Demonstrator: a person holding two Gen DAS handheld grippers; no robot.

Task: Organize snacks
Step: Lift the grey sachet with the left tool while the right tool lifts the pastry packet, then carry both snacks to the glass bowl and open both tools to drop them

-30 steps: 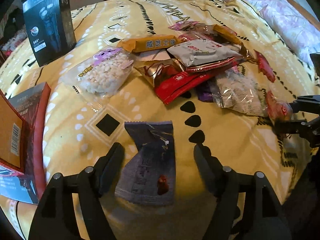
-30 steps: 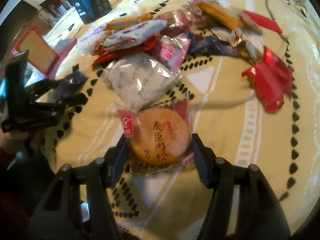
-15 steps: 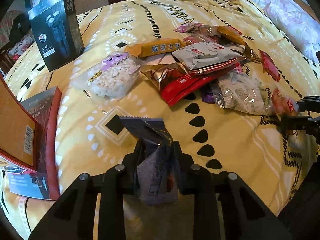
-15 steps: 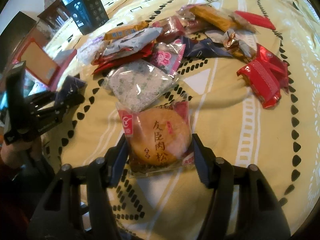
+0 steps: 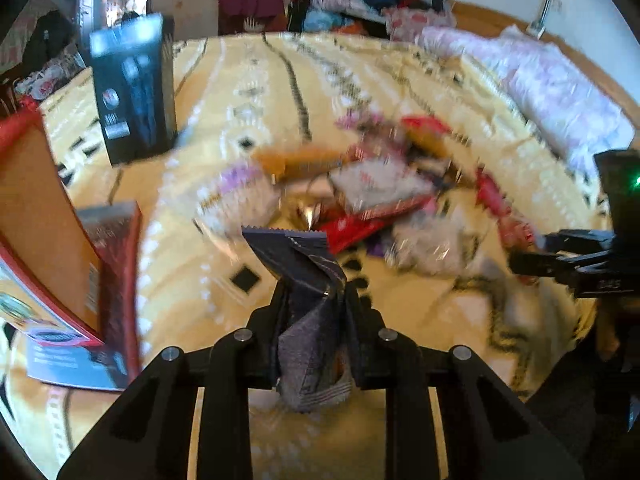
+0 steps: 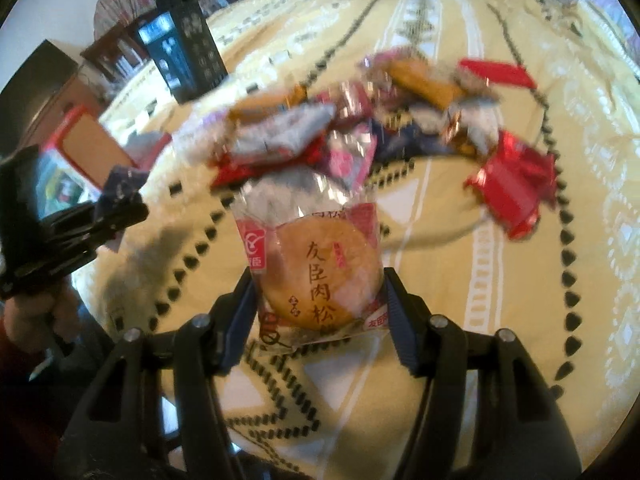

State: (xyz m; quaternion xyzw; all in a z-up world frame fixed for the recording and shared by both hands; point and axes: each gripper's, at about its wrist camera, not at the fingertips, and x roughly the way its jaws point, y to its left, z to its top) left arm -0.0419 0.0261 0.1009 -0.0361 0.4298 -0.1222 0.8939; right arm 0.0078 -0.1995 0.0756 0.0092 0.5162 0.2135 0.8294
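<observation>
Left gripper (image 5: 313, 300) clamped on crumpled dark navy foil snack packet (image 5: 306, 280), packet standing up out of the jaws, long axis running away from the camera, serrated top edge up toward the pile. Right gripper (image 6: 318, 292) closed against both side edges of clear-and-red plastic pack holding a round golden pastry (image 6: 320, 272), flat face toward the camera, long axis along the fingers, looks lifted off the bed but hard to be sure. Mixed heap of wrapped snacks (image 5: 360, 192) ahead of both claws on yellow patterned bedspread (image 5: 420, 300), blurred by motion. Open red cardboard box (image 5: 36, 220) at far left, just beside left gripper, well apart from the right one; black upright carton (image 5: 134, 92) behind it. Judgement: if the red box is the drop spot, navy packet much nearer, short sideways swing left; pastry pack must cross over the whole front of the bedspread. Destination not confirmed from views.
</observation>
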